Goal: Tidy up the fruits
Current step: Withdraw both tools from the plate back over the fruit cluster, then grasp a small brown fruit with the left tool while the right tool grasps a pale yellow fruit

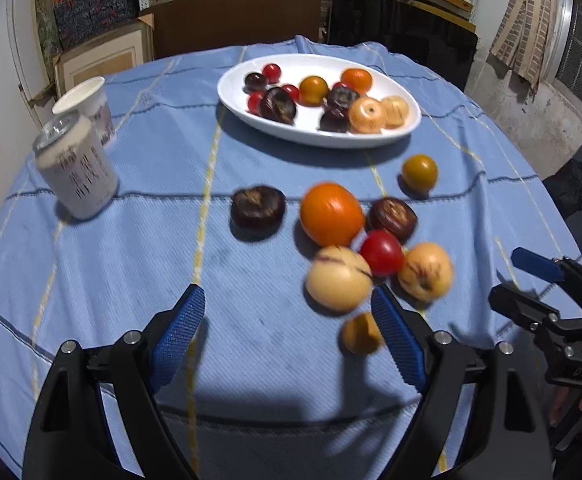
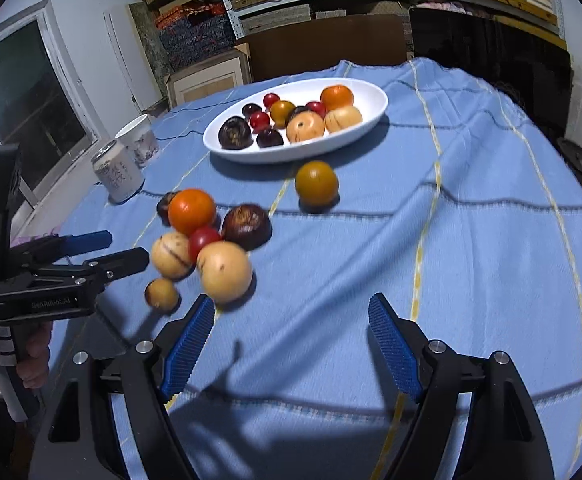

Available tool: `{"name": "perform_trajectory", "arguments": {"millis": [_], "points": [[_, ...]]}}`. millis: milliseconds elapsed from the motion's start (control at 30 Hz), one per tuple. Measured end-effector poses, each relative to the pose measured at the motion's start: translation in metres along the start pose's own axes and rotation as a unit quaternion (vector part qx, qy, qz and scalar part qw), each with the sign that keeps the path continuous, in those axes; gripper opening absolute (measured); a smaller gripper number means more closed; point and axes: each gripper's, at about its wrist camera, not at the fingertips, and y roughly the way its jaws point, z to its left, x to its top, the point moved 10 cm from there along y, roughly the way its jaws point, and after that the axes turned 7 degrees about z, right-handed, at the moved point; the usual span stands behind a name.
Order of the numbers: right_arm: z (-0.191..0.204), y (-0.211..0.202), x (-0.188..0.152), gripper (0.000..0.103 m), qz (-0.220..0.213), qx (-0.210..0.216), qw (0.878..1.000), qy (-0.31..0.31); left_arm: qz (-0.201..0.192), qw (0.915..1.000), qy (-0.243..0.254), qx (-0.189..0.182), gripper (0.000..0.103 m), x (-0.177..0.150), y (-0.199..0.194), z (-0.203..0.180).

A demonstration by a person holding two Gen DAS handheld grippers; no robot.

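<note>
Both pairs of fingers spread wide with nothing between them, hovering over the blue cloth (image 1: 131,248) on the counter. Left gripper (image 1: 287,320): bare cloth between the fingers; just outside its right finger (image 1: 397,340) a small tan fruit (image 1: 361,334), and just ahead of that finger's tip a pale yellow fruit (image 1: 339,278). Further ahead, clustered and touching: a red tomato (image 1: 383,252), a second pale fruit (image 1: 425,270), a big orange (image 1: 331,214) and a dark brown fruit (image 1: 393,218). Another dark fruit (image 1: 257,208) lying apart, straight ahead. Far ahead a white oval dish (image 1: 319,136) loaded with fruit, one brownish-orange fruit (image 1: 419,172) loose just before it. Off to the left, a can (image 1: 77,168) and a paper cup (image 1: 89,104). Right gripper (image 2: 291,316): pale fruit (image 2: 225,272) just beyond its left finger (image 2: 191,344), the cluster ahead-left, left gripper (image 2: 103,248) beside it.
</note>
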Motion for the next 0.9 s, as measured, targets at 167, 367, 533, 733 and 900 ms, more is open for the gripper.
{"name": "perform_trajectory", "arguments": {"millis": [167, 367, 533, 733, 900], "points": [[0.000, -0.004, -0.010, 0.081, 0.001, 0.011, 1.000, 0.007, 0.000, 0.9998, 0.016, -0.015, 0.083, -0.008, -0.002, -0.020], [0.002, -0.007, -0.011, 0.081, 0.000, 0.015, 1.000, 0.003, 0.020, 0.9990, 0.031, -0.026, 0.067, -0.017, 0.010, -0.039], [0.002, -0.005, -0.010, 0.081, 0.003, 0.016, 1.000, 0.000, 0.029, 0.9980, 0.034, -0.044, 0.029, -0.021, 0.020, -0.041], [0.019, 0.002, 0.005, 0.081, 0.006, 0.000, 0.999, -0.038, 0.028, 0.9974, 0.046, -0.049, 0.029, -0.024, 0.018, -0.038], [0.038, 0.029, 0.016, 0.081, 0.025, -0.032, 0.995, -0.091, 0.030, 0.9972, 0.032, -0.060, 0.029, -0.027, 0.017, -0.024]]}}
